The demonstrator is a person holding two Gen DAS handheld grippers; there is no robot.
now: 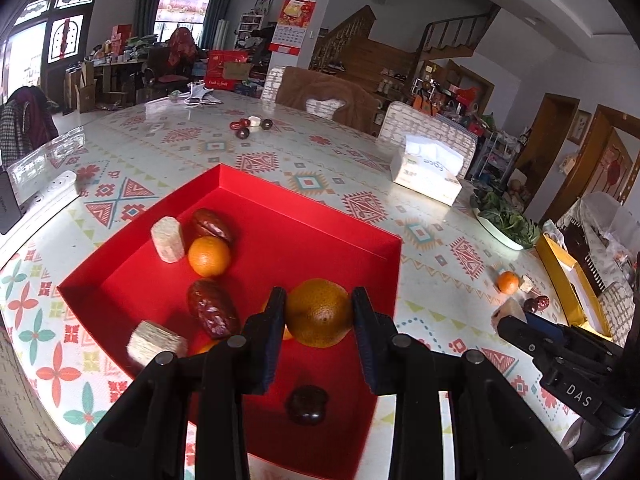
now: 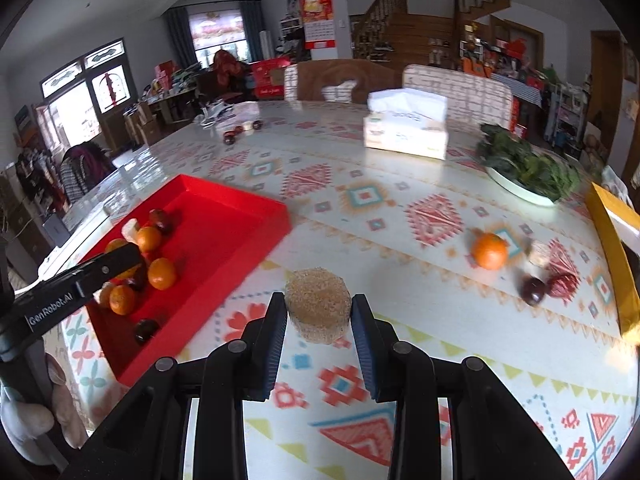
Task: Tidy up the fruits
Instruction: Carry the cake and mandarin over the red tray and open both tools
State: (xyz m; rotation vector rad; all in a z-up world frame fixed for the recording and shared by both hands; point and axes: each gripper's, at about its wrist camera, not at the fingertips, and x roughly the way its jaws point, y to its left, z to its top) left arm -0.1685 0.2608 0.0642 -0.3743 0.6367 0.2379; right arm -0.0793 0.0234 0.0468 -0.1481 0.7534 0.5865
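Note:
My left gripper (image 1: 319,310) is shut on an orange (image 1: 319,312) and holds it over the red tray (image 1: 304,208). In the tray lie another orange (image 1: 209,256), two red dates (image 1: 212,308), two beige cakes (image 1: 168,239) and a dark round fruit (image 1: 307,404). My right gripper (image 2: 319,312) is shut on a beige round cake (image 2: 318,304) above the patterned table, right of the tray (image 2: 240,204). A loose orange (image 2: 489,251), a dark fruit (image 2: 533,290) and a red date (image 2: 562,284) lie on the table to the right.
A tissue box (image 2: 406,130), a plate of greens (image 2: 528,176) and a yellow box (image 2: 612,248) stand at the right. Several dark fruits (image 1: 248,126) lie far back. A white power strip (image 1: 44,200) lies left of the tray. Chairs (image 1: 324,92) line the far edge.

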